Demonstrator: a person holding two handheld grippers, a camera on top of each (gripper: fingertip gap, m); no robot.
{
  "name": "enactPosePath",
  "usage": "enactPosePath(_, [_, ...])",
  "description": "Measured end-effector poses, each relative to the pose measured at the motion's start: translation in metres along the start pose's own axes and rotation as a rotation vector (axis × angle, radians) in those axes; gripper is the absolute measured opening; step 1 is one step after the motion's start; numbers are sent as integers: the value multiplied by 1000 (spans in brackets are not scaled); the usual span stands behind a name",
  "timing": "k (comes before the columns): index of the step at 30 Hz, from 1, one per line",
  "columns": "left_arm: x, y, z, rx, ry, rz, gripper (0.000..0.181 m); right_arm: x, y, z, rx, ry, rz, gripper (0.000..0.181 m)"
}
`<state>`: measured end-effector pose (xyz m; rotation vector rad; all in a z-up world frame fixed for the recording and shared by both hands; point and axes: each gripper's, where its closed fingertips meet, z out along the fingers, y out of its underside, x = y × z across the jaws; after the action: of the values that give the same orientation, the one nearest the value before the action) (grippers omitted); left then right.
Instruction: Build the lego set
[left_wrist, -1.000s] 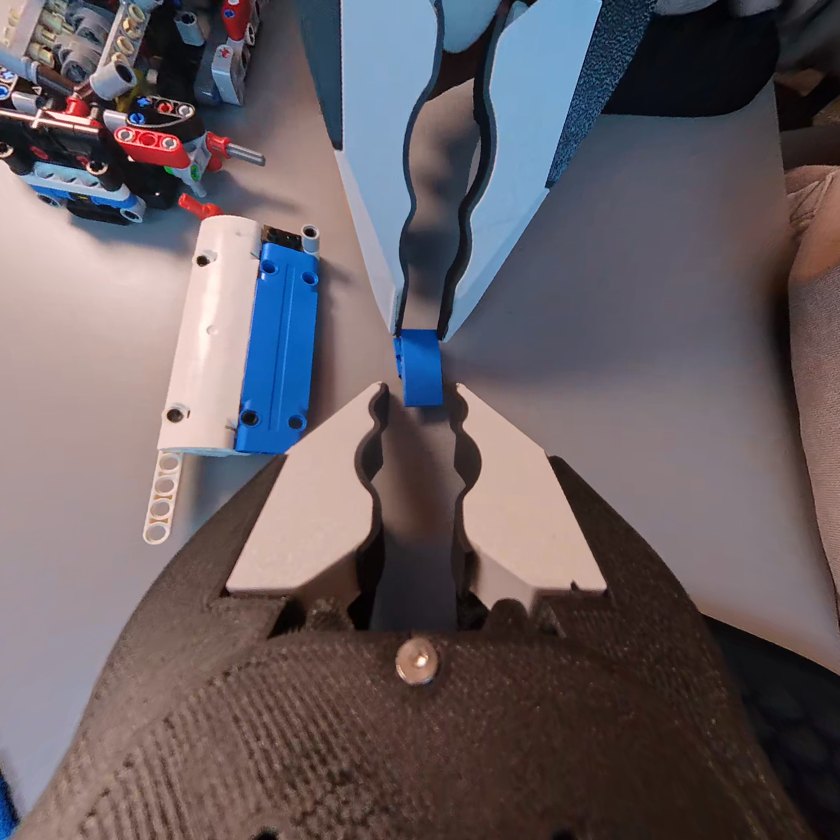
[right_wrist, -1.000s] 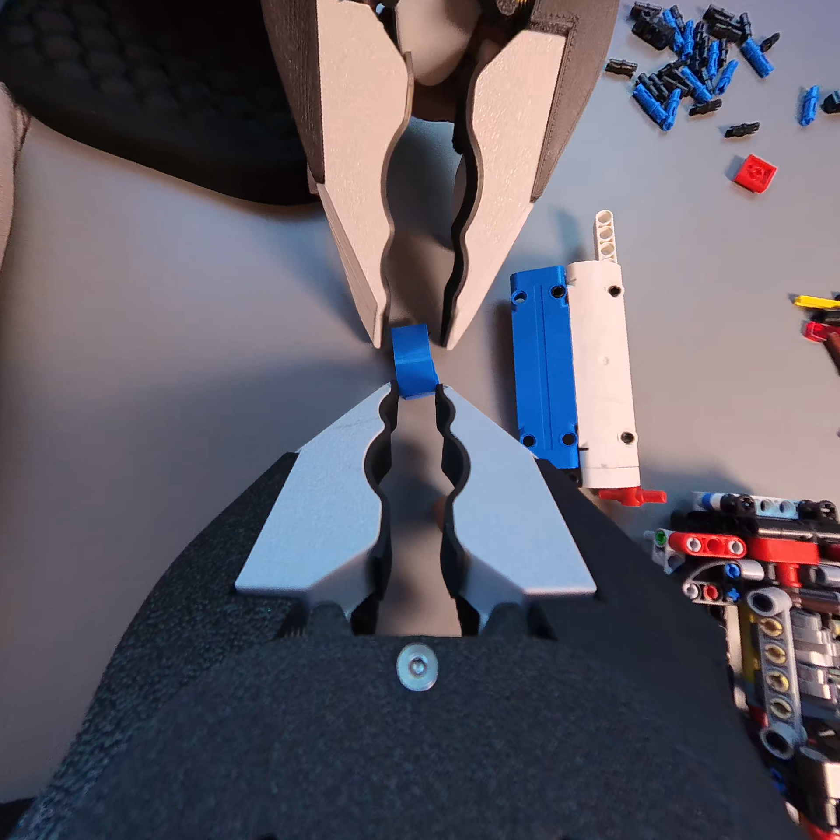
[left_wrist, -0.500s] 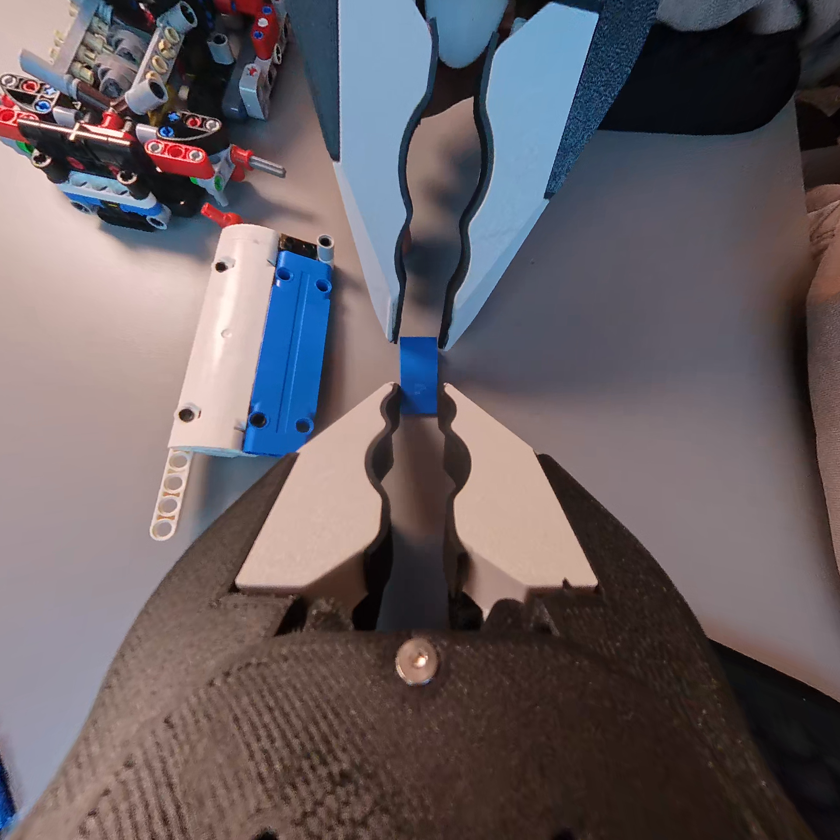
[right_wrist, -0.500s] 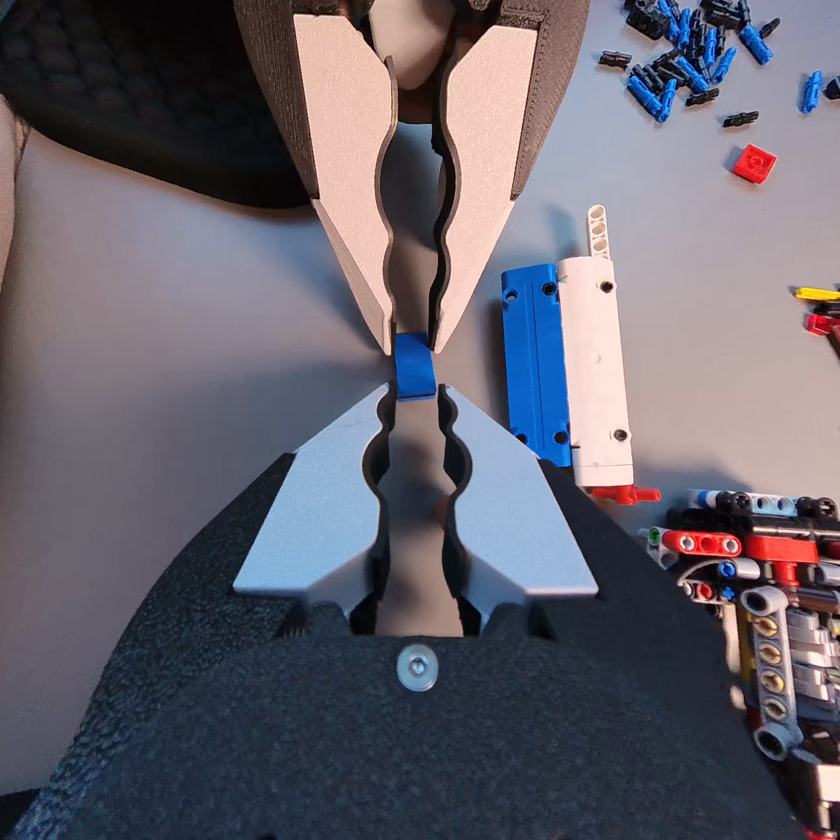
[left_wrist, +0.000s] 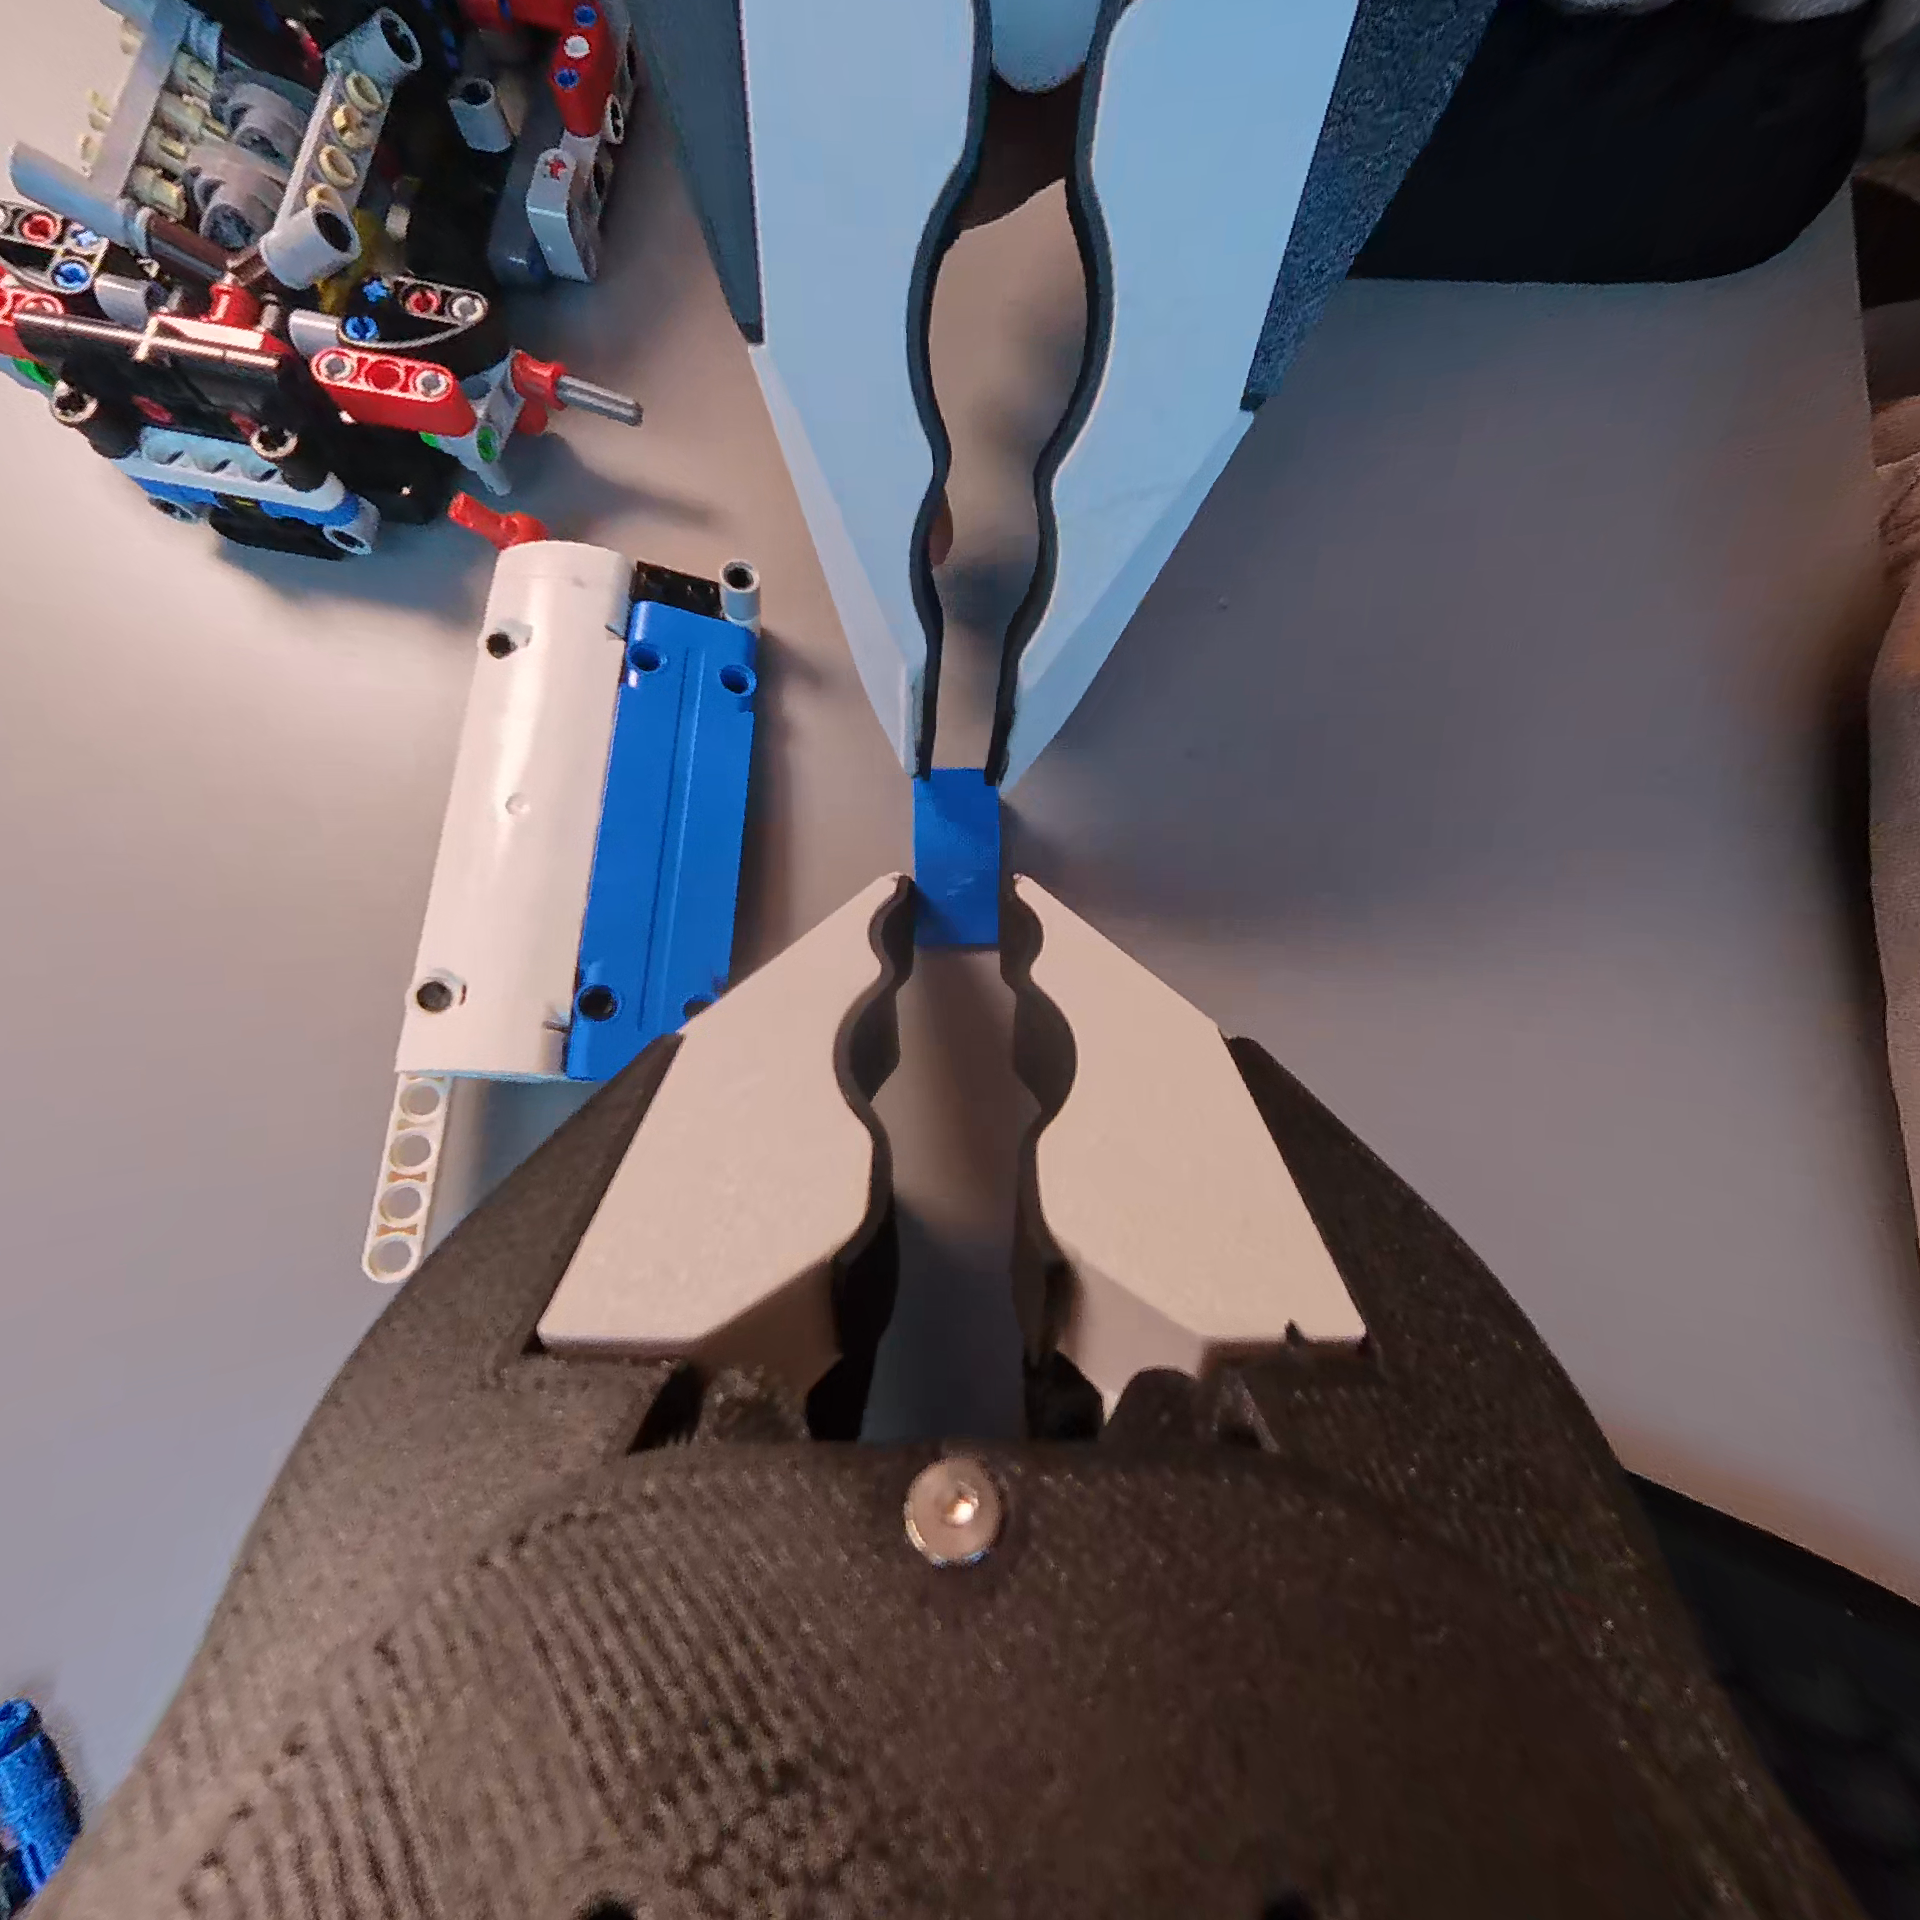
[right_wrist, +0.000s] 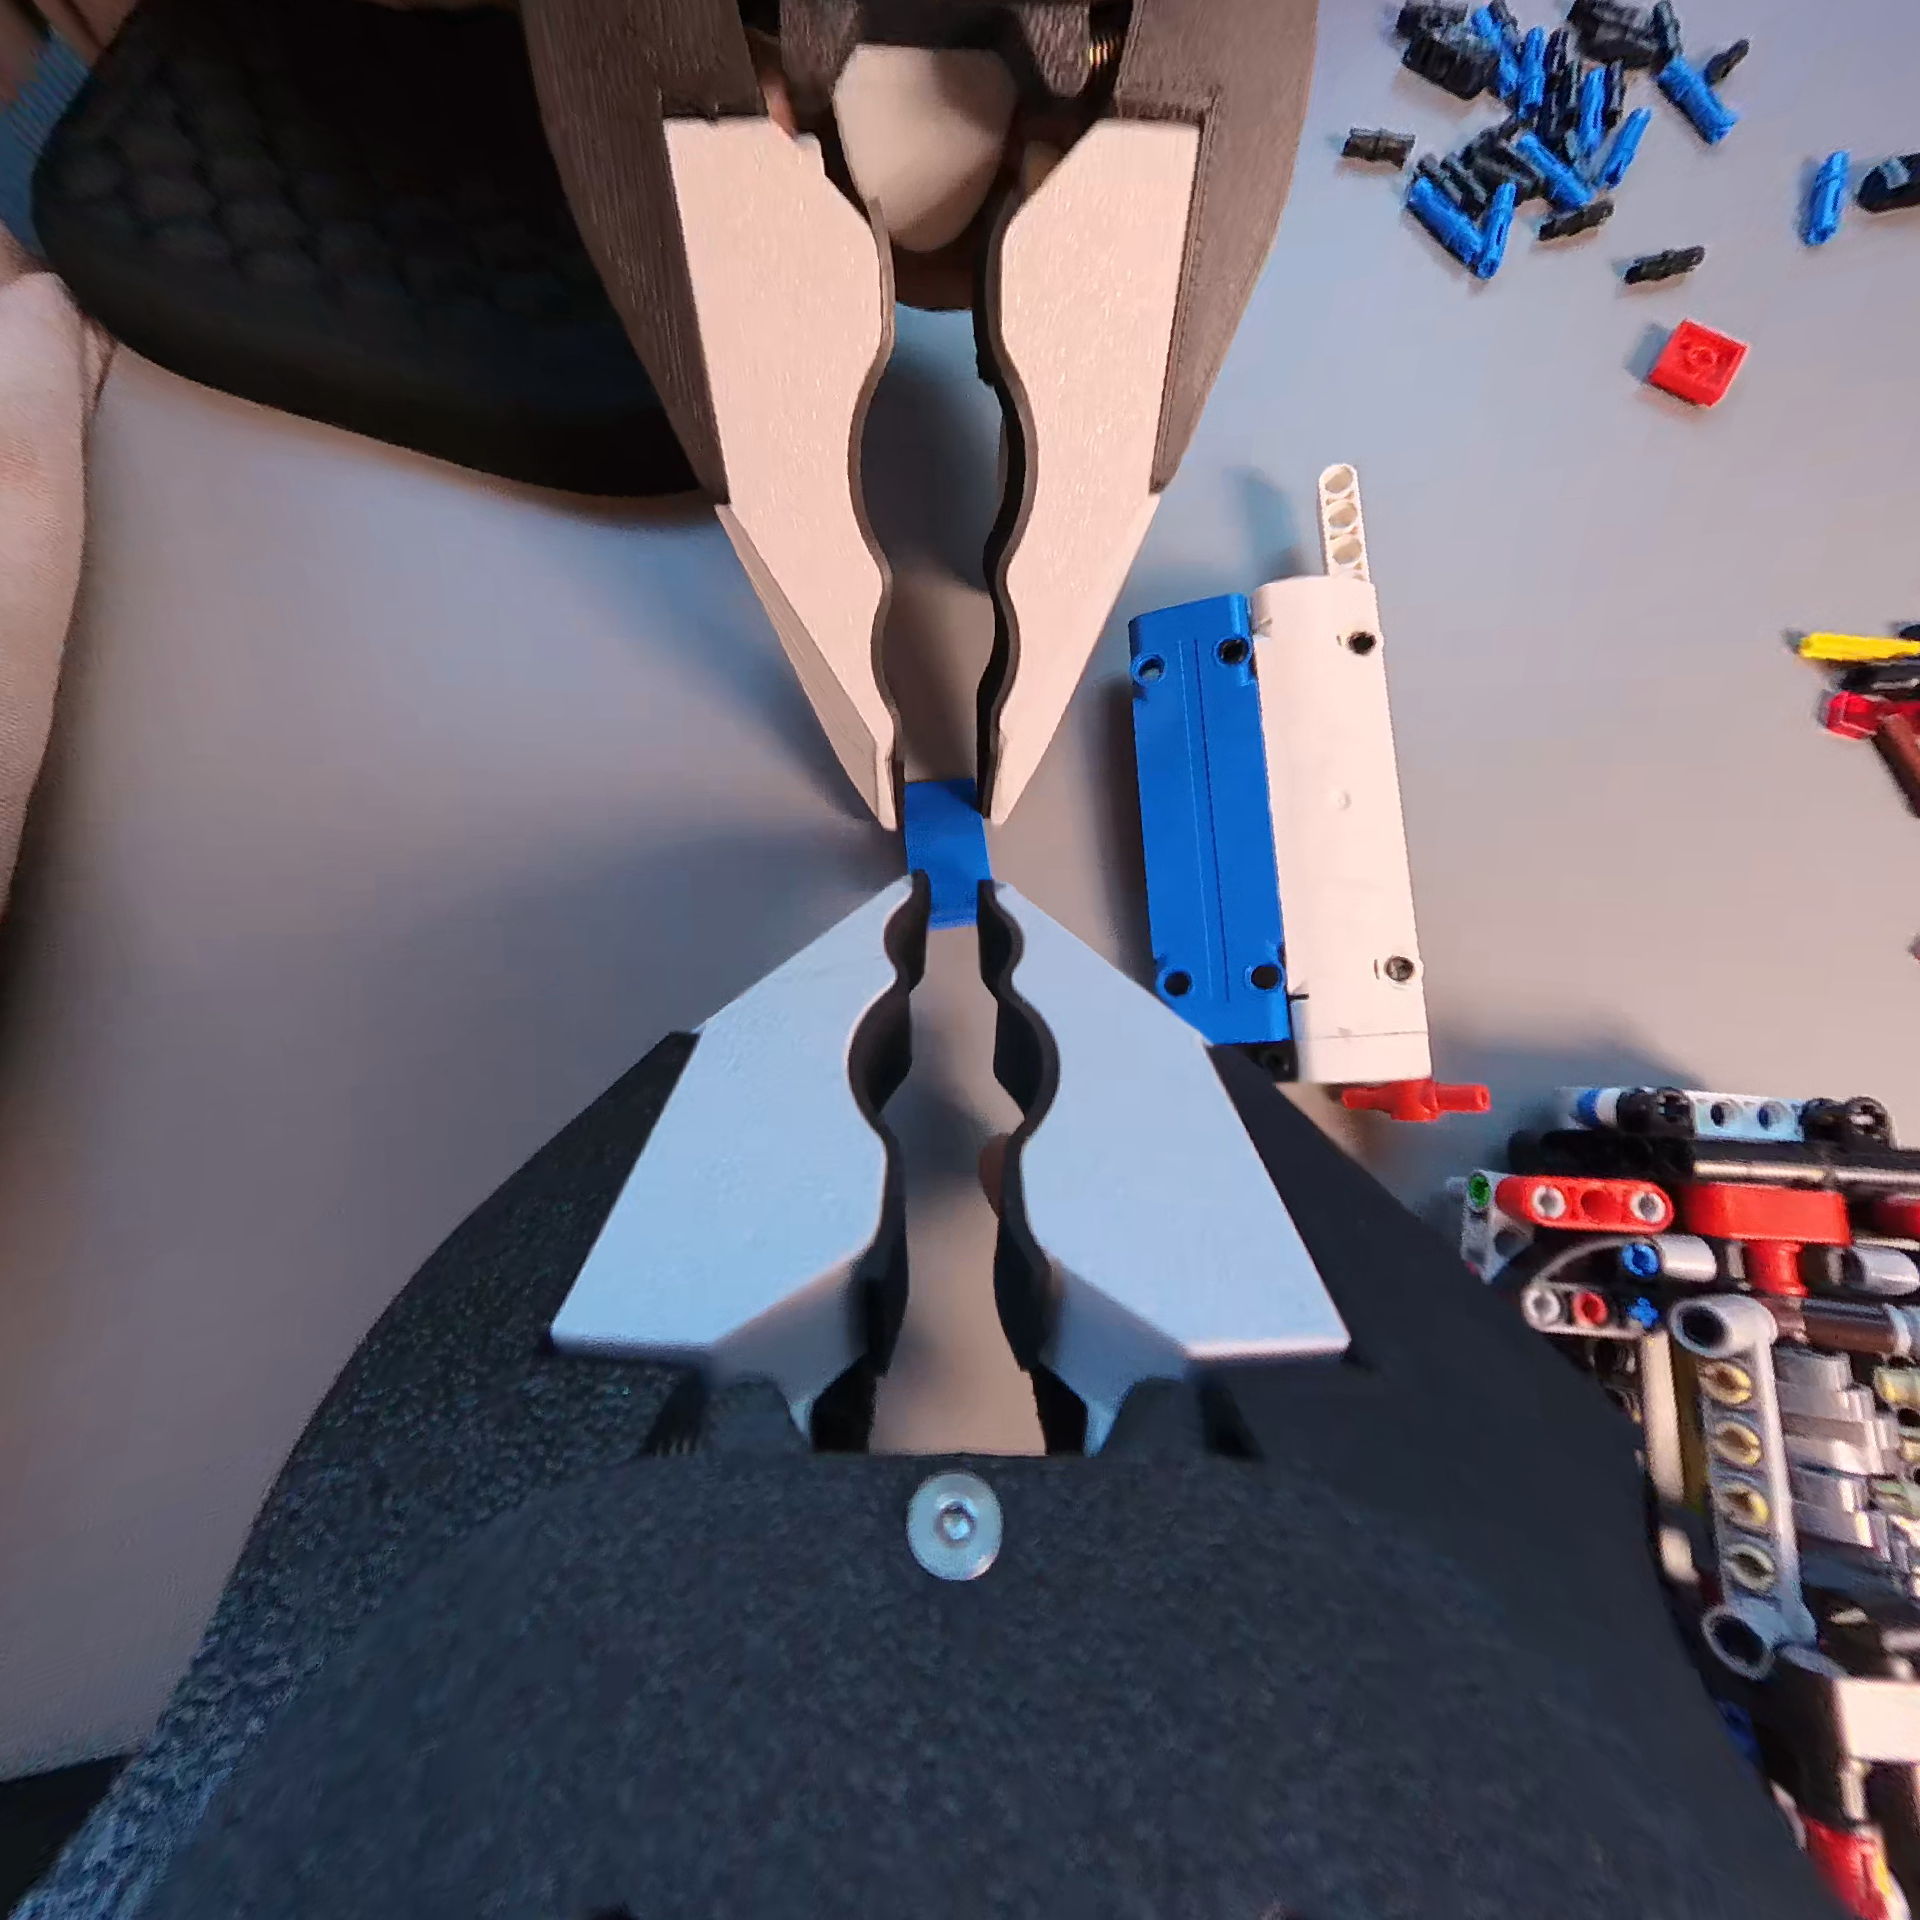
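Above grey table (left_wrist: 1455, 727), blue piece (left_wrist: 956, 857) lengthwise between facing claws, both pinching its ends

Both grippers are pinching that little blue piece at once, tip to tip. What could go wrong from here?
1. The blue piece is held only by the very fingertips of the left hand-held gripper and the right hand-held gripper; a twist or uneven release may pop it out.
2. If dropped, it could land on the table near the blue-and-white panel, costing a re-grasp.
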<state>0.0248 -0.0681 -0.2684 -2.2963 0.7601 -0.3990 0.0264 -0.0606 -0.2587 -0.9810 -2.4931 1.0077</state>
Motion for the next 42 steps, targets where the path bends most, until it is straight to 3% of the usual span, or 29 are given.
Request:
enactPosePath(2, [0,0,0,-3,6,-5,14,2,2,0,-13,15,-1,0])
enactPosePath(13, [1,-2,2,10,14,-10,14,2,4,-1,-35,33,17,0])
enactPosePath(18, [3,-1,2,22,17,-2,14,0,11,-3,-30,30,-30,30])
enactPosePath(29, [5,-3,4,23,28,15,14,-4,13,6,-120,-1,-86,14])
enactPosePath(38, [7,-16,-3,127,-89,165,23,-1,7,-1,15,-100,144,14])
enactPosePath(42, [4,-18,-5,115,-220,299,26,-1,-1,-5,86,-171,280,14])
